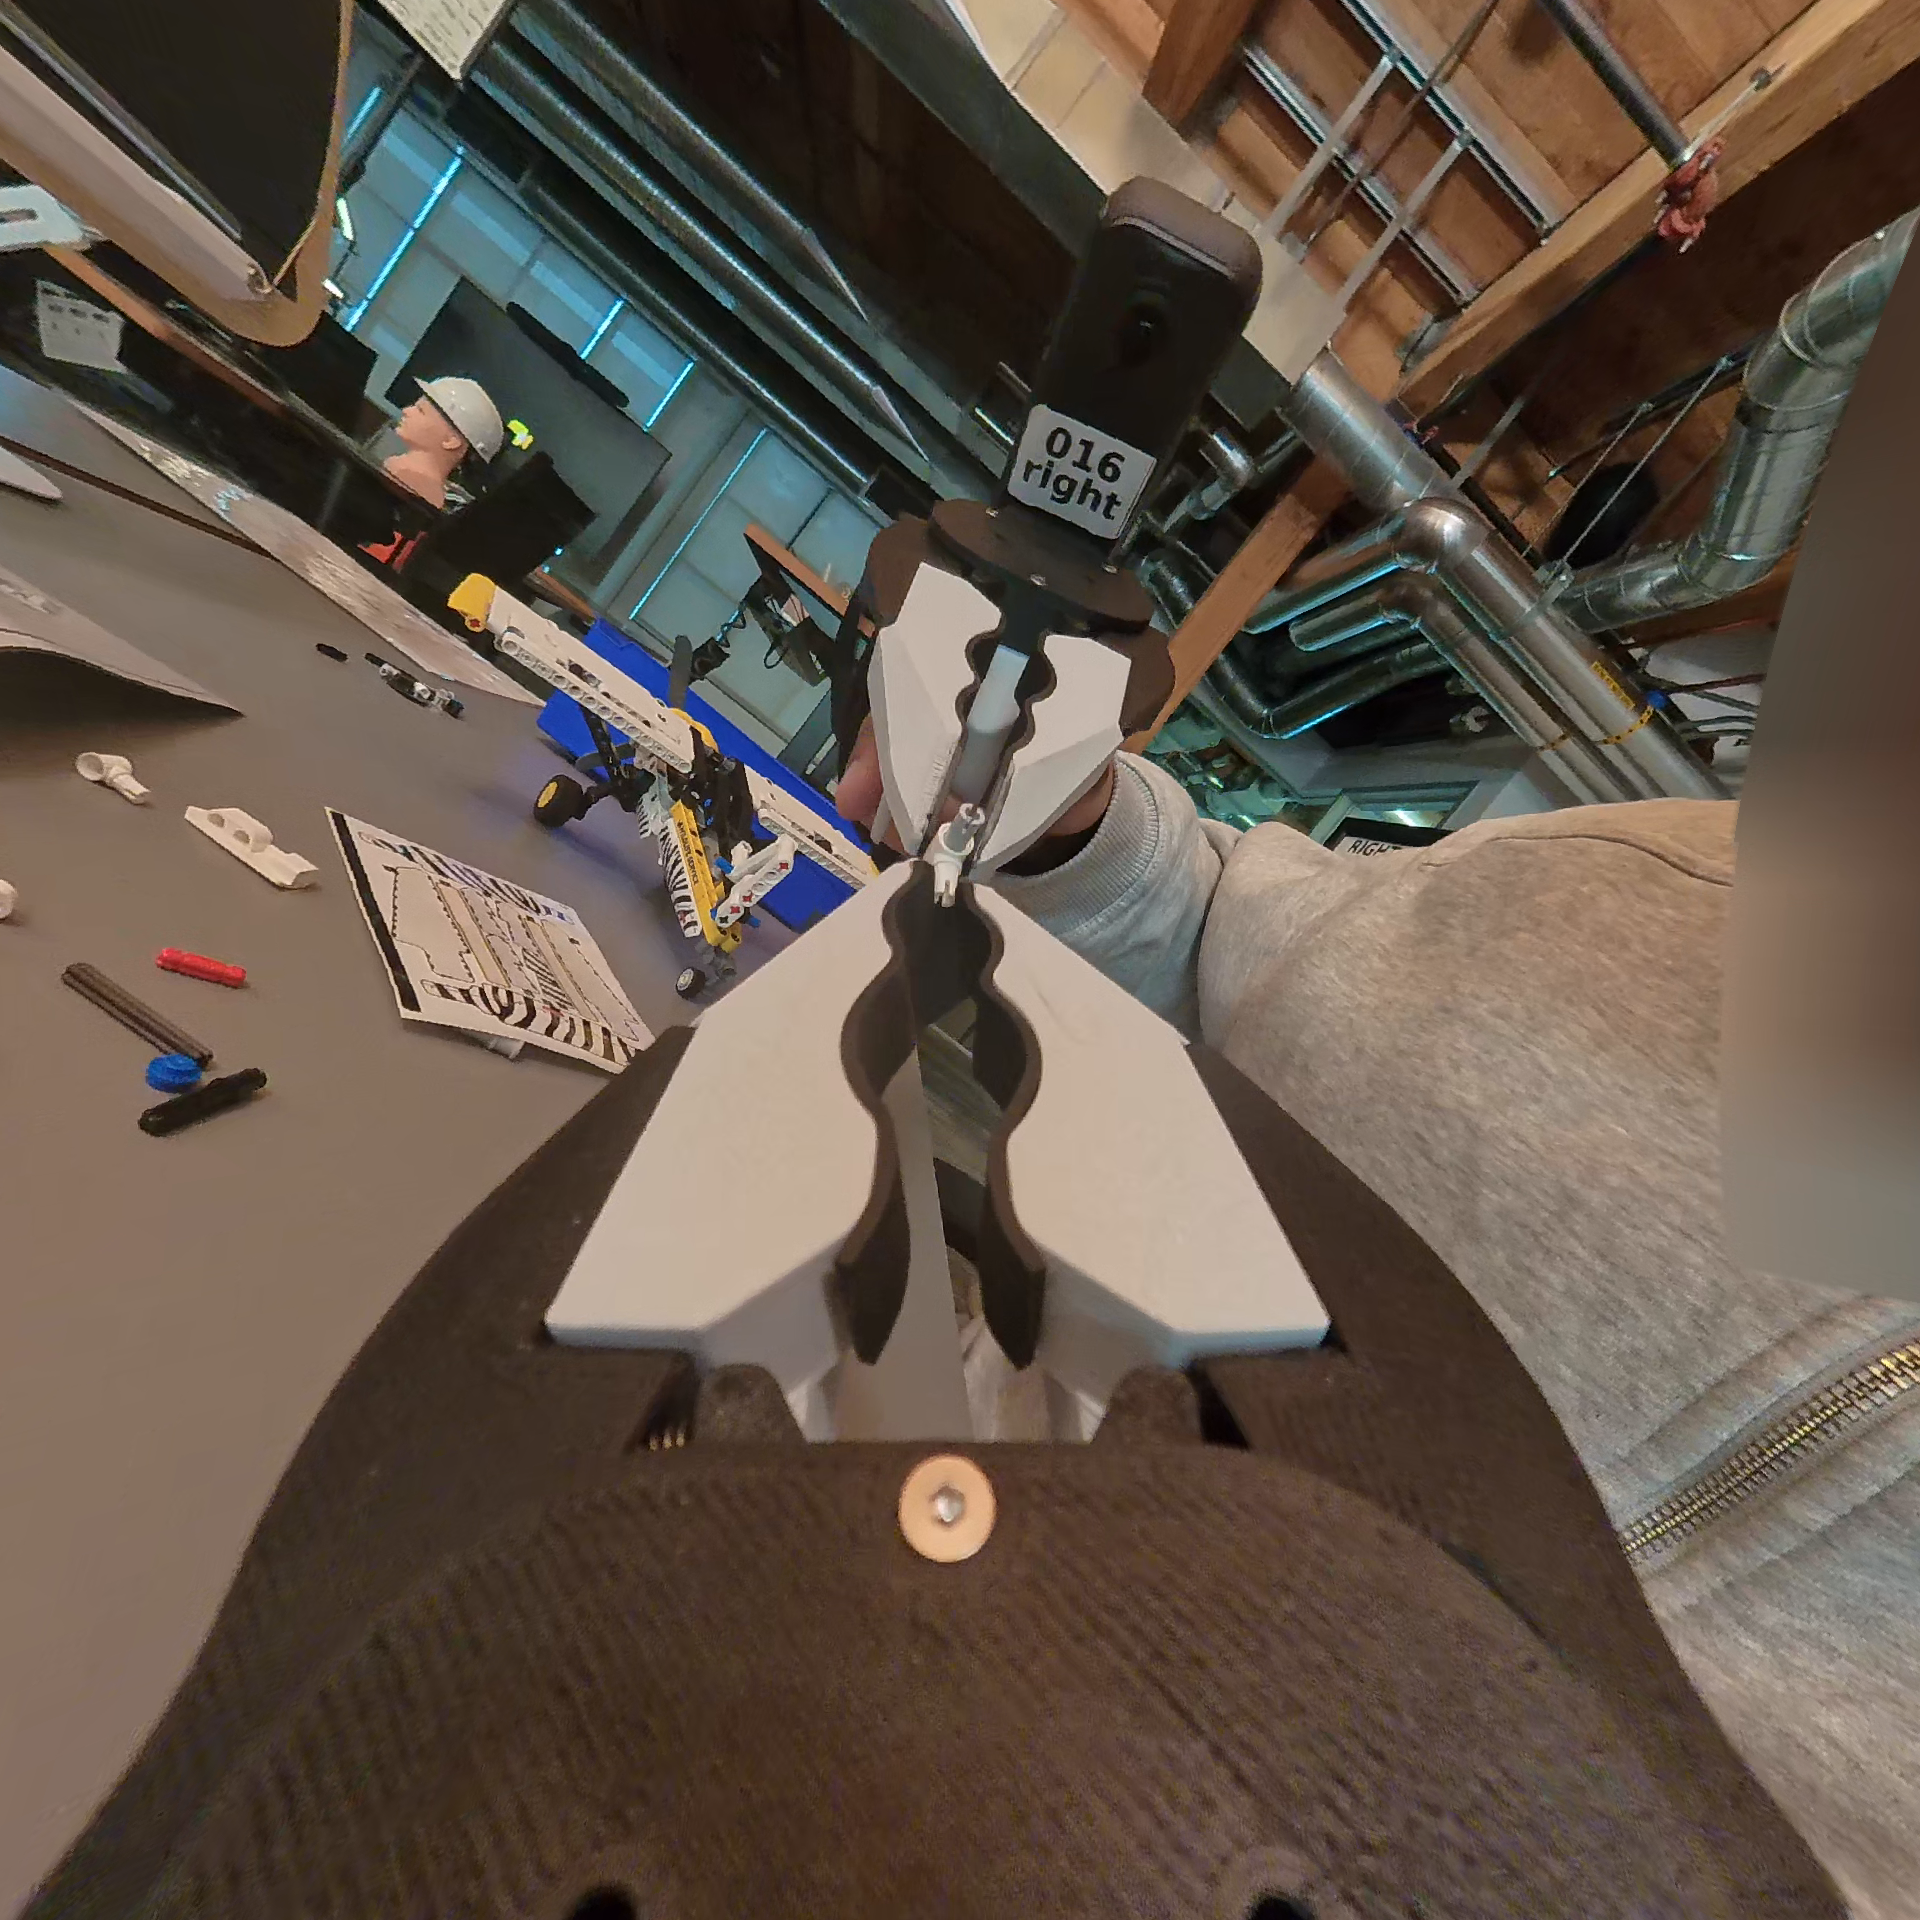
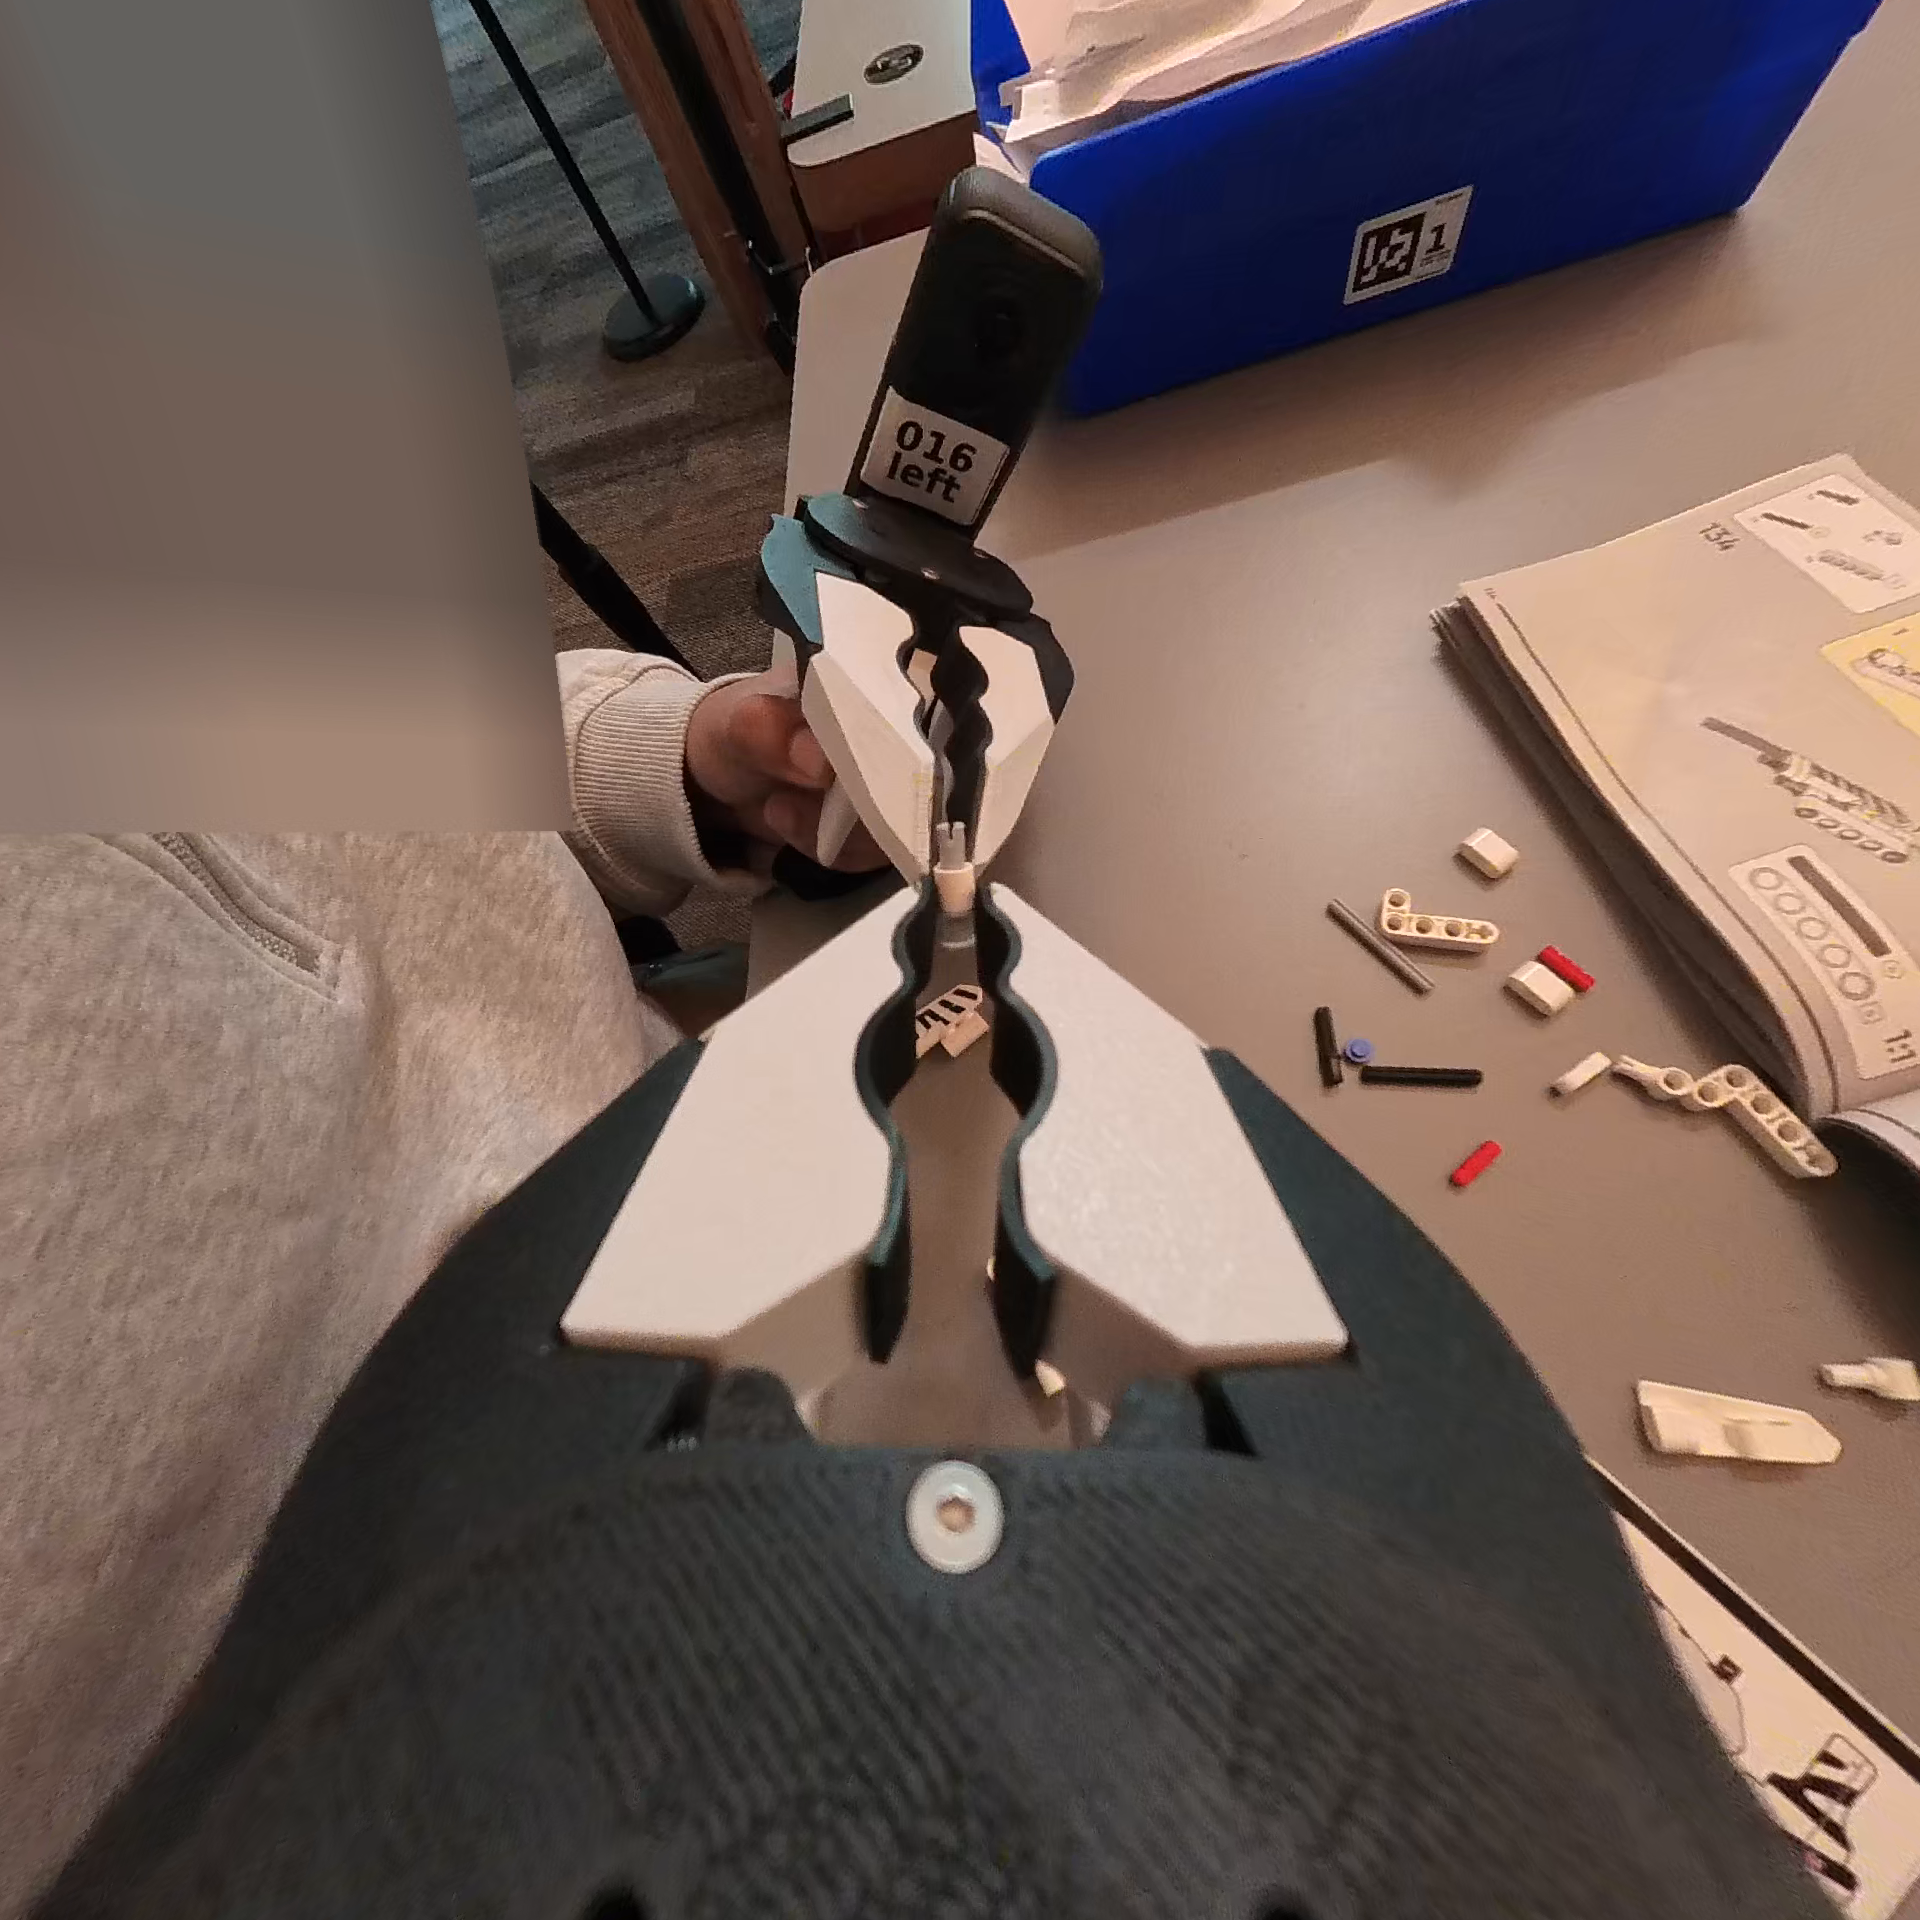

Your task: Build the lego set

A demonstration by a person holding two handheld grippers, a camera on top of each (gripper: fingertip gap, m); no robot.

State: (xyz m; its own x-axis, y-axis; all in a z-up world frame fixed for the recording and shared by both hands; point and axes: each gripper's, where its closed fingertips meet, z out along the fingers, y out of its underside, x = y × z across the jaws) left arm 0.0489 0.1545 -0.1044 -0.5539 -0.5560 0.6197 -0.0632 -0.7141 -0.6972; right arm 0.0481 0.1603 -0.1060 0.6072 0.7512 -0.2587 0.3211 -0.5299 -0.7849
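My left gripper (image 1: 940,878) and right gripper (image 2: 954,896) meet tip to tip in the air above the table edge. Between them is a small white connector piece (image 1: 951,847), also seen in the right wrist view (image 2: 954,868). The right gripper (image 1: 951,821) is shut on a light grey rod (image 1: 992,717) that carries the connector. The left gripper (image 2: 951,831) is shut on the connector's thin pin end. The part-built yellow and white model (image 1: 675,790) stands on the grey table (image 1: 312,1195), to the left of both grippers.
A blue bin (image 2: 1351,208) stands behind the model. A sticker sheet (image 1: 488,935), an open instruction booklet (image 2: 1714,779), and loose parts lie on the table: red pin (image 1: 201,966), black axles (image 1: 135,1013), white angled beam (image 2: 1725,1112), white panel (image 2: 1730,1423). The person's grey sweatshirt (image 1: 1455,1039) is close. The grippers are tip to tip, or close to it.
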